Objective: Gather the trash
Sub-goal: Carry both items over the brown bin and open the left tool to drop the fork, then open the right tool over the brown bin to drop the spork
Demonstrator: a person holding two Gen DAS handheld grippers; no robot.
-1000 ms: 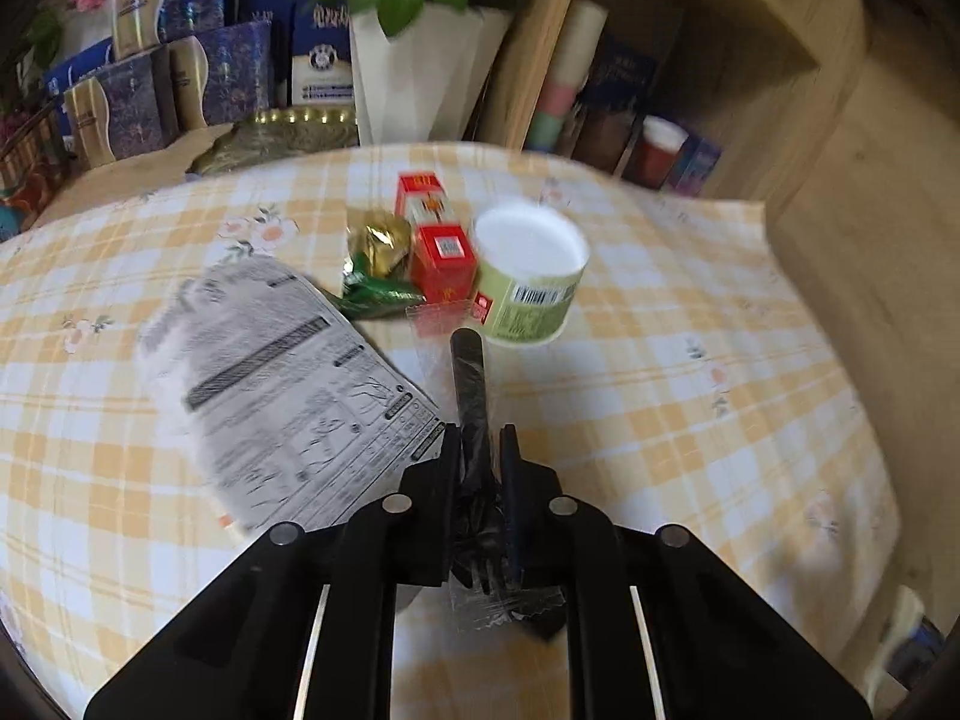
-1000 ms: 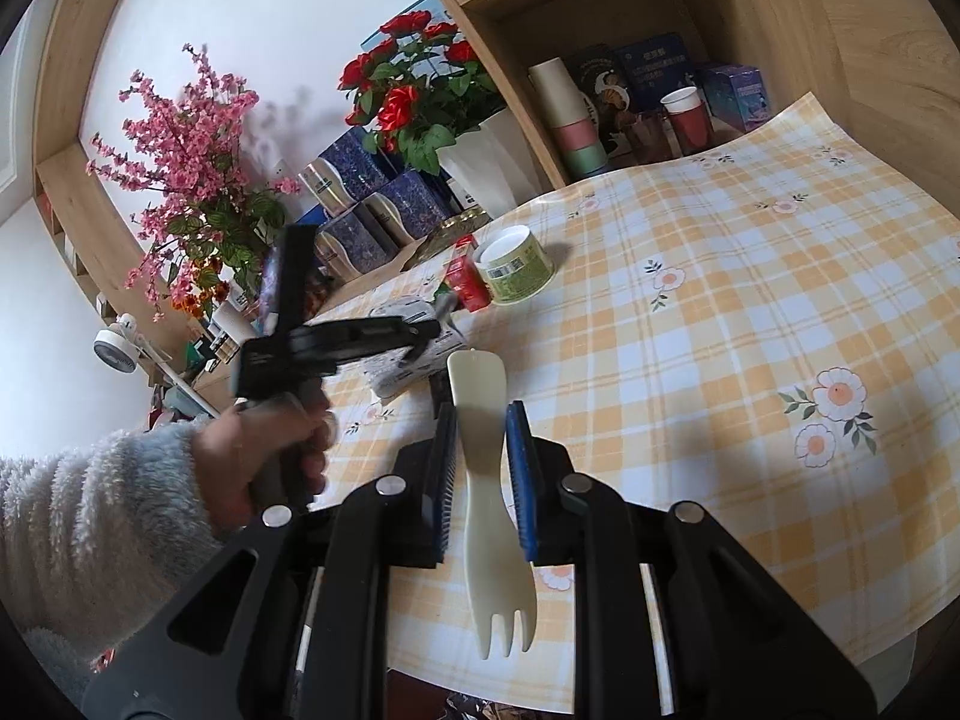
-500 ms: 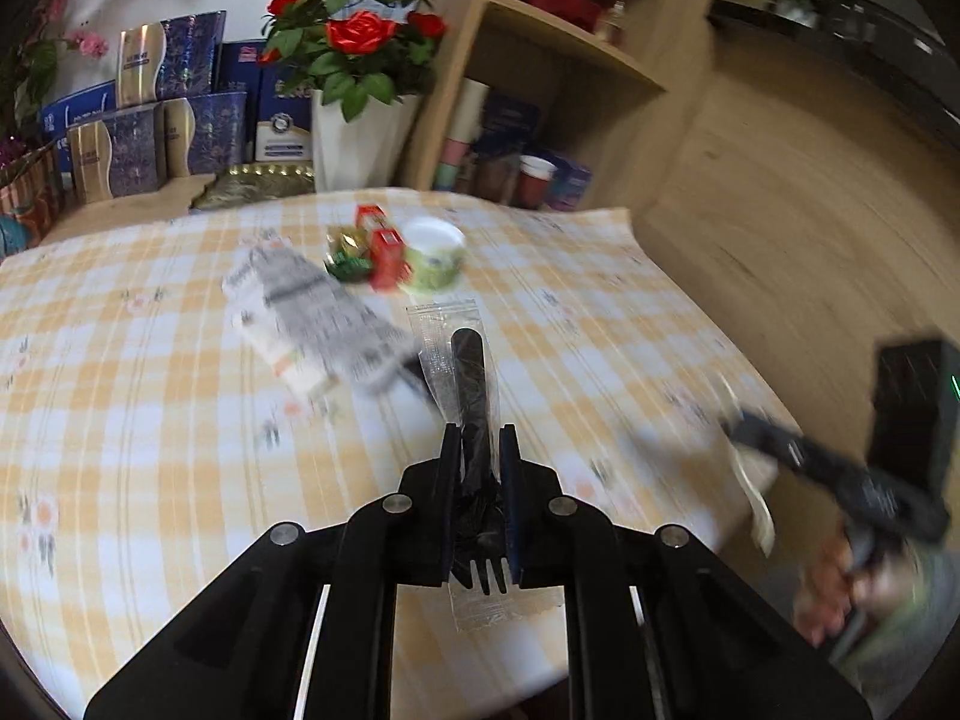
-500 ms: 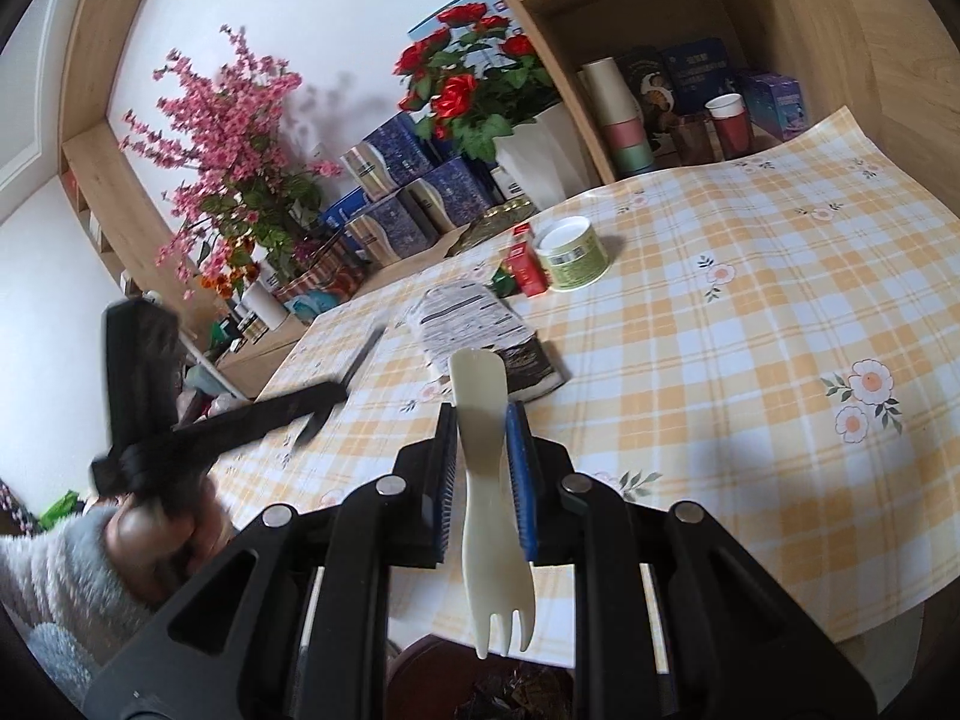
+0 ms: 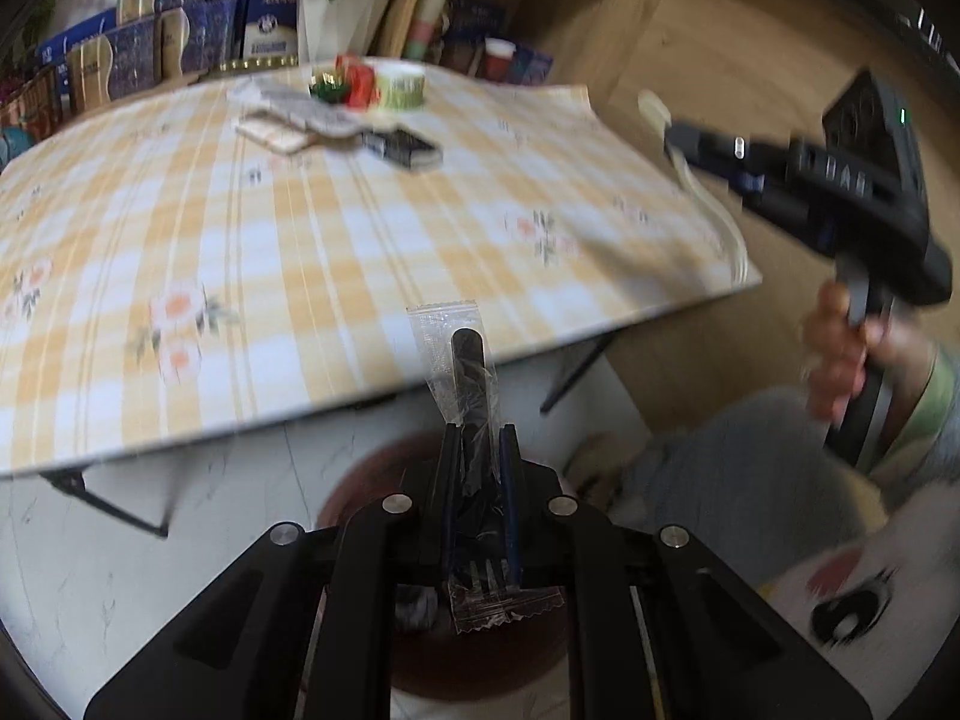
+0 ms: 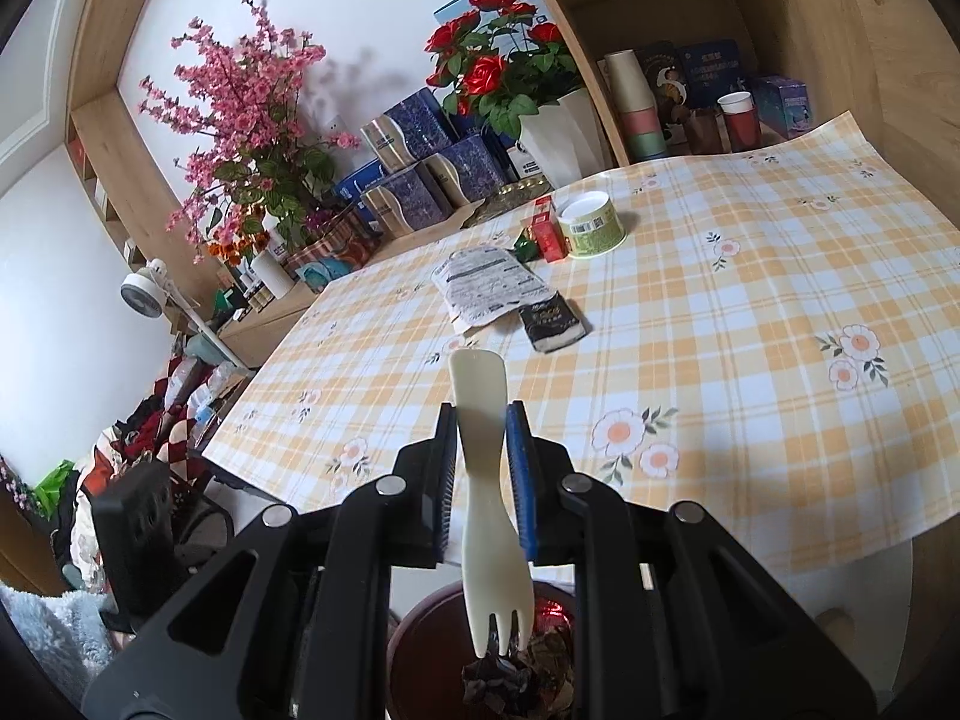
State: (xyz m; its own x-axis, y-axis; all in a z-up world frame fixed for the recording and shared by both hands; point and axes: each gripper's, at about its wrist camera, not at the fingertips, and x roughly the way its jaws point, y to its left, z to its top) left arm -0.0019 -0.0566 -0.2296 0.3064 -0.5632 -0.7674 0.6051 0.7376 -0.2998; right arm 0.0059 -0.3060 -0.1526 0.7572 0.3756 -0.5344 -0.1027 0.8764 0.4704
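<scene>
- Left gripper clamped on wrapped black fork; has pulled back off the table, now over the brown bin.
- Right gripper clamped on cream fork, unchanged grip; tines now above bin trash.
- Green cup, red box, leaflet stay on table.
</scene>
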